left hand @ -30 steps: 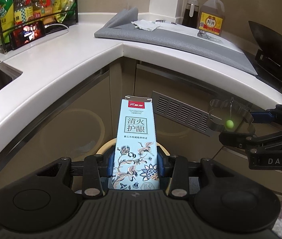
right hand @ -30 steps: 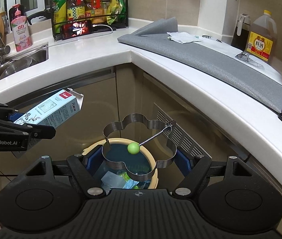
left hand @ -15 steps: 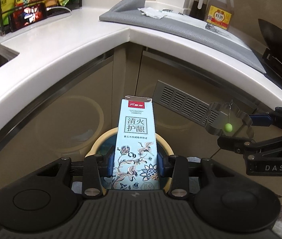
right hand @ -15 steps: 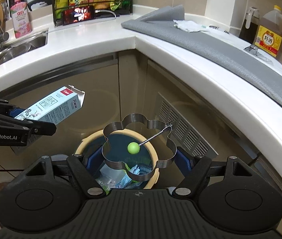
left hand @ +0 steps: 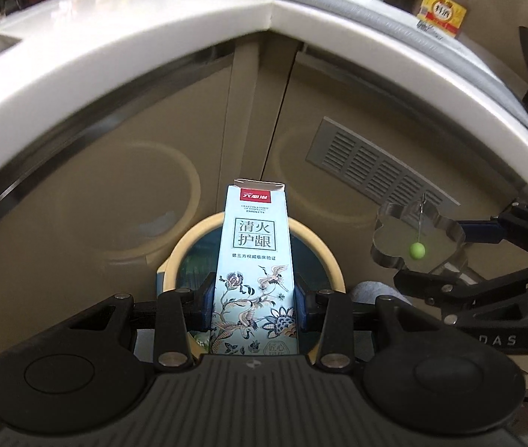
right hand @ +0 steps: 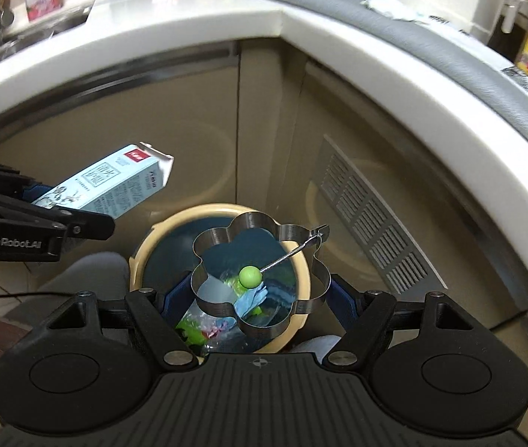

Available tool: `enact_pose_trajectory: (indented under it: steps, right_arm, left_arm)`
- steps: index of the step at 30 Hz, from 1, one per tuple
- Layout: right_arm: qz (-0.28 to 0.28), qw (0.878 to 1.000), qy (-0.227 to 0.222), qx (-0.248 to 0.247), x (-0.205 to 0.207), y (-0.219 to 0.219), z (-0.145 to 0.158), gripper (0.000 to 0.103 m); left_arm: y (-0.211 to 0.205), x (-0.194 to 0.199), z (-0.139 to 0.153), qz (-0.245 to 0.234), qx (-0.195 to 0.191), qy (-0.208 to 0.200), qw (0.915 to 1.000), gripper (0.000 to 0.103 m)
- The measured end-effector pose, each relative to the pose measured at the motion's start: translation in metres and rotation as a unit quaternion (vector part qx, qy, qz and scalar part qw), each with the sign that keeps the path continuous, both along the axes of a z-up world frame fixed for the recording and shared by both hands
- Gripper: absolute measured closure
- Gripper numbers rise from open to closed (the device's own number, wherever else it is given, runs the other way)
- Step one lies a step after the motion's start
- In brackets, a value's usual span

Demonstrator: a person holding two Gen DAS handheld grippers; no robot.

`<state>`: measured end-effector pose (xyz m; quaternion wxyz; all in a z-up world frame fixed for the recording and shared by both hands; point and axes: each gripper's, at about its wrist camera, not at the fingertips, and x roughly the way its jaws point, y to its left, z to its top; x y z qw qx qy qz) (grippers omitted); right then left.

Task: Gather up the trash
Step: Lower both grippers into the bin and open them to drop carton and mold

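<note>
- Trash bin [right hand: 303,260]: round, cream rim, blue liner, on the floor below the curved counter [right hand: 189,33]; wrappers already inside. It lies under both grippers.
- Carton [left hand: 254,268]: pale blue, open top flap, clamped at its lower end between the left gripper [left hand: 254,301] fingers. Long axis runs out from the fingers over the bin's near-left rim.
- Flower-shaped metal ring [right hand: 260,275] w/ green bead handle: pinched across its width by the right gripper [right hand: 260,298] fingers, directly above the bin mouth.
- Judgement: right hand is better centred over the opening; left needs a slight shift inward before release.

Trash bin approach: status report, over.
Left gripper clamps carton. Right gripper clamps flower-shaped metal ring. Both above open bin. Nothing blocking.
</note>
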<state>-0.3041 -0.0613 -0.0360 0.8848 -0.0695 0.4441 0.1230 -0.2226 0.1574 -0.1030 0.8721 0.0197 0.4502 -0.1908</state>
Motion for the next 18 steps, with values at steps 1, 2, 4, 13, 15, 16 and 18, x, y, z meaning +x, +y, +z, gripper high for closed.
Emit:
enact_pose_trajectory:
  steps: [1, 2, 4, 13, 15, 16, 18]
  right_arm:
    - [0.003, 1.0, 0.003, -0.002, 0.003, 0.002, -0.004, 0.025]
    - [0.004, 1.0, 0.007, -0.004, 0.006, 0.004, -0.007, 0.025]
    - [0.006, 1.0, 0.016, -0.007, 0.013, 0.007, -0.014, 0.025]
    - [0.005, 0.998, 0.063, -0.012, 0.048, 0.018, -0.053, 0.025]
    - [0.002, 0.997, 0.074, -0.014, 0.056, 0.021, -0.063, 0.025]
    - [0.001, 0.997, 0.08, -0.014, 0.059, 0.022, -0.067, 0.025]
    - [-0.001, 0.996, 0.093, -0.016, 0.066, 0.023, -0.076, 0.025]
  left_arm:
    - [0.0, 0.003, -0.004, 0.0, 0.002, 0.004, 1.0, 0.059]
    - [0.0, 0.006, -0.008, 0.001, 0.004, 0.007, 1.0, 0.059]
    - [-0.001, 0.011, -0.015, 0.0, 0.009, 0.015, 0.9999, 0.059]
    - [-0.012, 0.041, -0.054, -0.001, 0.027, 0.053, 0.9982, 0.059]
    - [-0.013, 0.047, -0.063, -0.001, 0.033, 0.061, 0.9976, 0.059]
    - [-0.017, 0.052, -0.068, -0.001, 0.035, 0.067, 0.9972, 0.059]
    - [-0.019, 0.058, -0.075, -0.001, 0.04, 0.075, 0.9964, 0.059]
